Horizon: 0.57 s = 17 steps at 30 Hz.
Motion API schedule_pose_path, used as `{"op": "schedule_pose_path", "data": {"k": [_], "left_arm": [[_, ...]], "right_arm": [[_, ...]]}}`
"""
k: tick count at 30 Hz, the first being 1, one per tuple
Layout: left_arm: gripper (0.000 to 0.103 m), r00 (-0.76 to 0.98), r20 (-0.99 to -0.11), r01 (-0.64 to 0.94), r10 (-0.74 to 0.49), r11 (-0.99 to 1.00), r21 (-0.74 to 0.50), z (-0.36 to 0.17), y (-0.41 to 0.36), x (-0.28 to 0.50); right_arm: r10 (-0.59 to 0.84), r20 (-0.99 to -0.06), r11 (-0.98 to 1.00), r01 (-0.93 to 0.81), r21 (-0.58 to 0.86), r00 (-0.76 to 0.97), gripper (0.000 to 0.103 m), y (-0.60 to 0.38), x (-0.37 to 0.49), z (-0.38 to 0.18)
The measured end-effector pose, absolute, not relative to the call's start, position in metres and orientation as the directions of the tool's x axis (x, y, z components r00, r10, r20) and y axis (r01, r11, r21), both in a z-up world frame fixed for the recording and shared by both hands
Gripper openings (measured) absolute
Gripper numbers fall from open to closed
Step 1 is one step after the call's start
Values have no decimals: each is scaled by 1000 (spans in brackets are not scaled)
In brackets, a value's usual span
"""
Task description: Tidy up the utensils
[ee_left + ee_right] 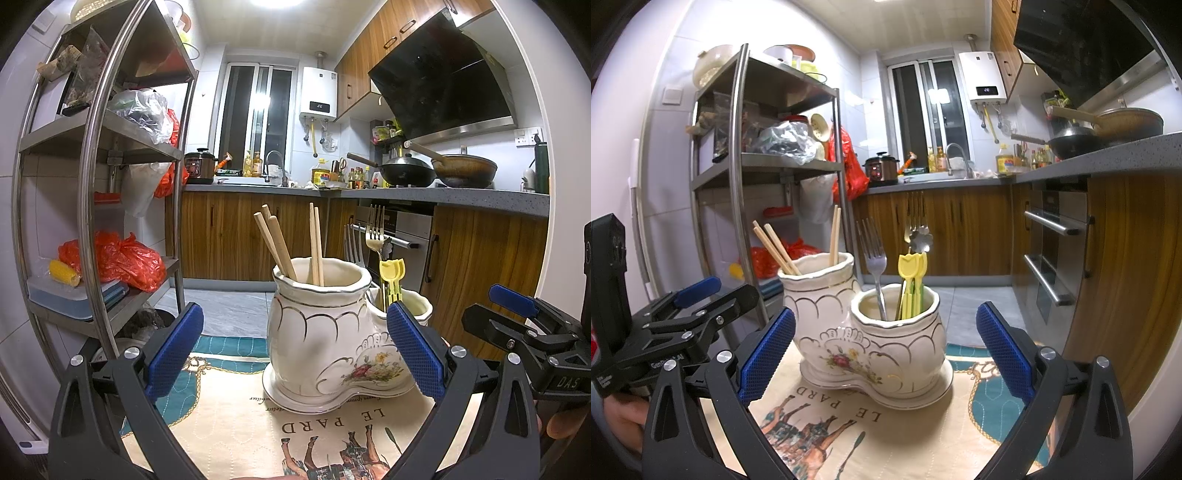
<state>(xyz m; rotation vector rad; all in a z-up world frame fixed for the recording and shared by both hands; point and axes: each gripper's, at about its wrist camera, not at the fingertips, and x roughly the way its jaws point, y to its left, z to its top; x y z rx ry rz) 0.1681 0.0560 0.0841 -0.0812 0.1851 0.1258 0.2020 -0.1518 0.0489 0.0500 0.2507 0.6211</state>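
Holder (871, 343) found standing on cloth (827, 424), centre, near both grippers. Chopsticks (779, 249) noted in left pot, forks (875, 262) and yellow picks (913, 284) in right. Left gripper (295, 354) and right gripper (886, 354) seen apart, empty. Ceramic judged heavy, fragile, slippery. Utensils judged light, stiff; hold advised at upper shafts.

Both grippers share one build: the left gripper (295, 350) and right gripper (886, 350) have black plastic arms, silver screws and blue dimpled pads (768, 354). White lettering marks the black housings; bare fingertips (561, 424) show beneath.
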Motion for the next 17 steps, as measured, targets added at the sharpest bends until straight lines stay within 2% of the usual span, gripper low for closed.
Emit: {"op": "schedule_pose_path", "data": {"k": [17], "left_arm": [[98,976,-192,-118,105,991,-61,85,64,167]], "right_arm": [[584,-218,811,-573,119,782,98,-151,201,49]]}}
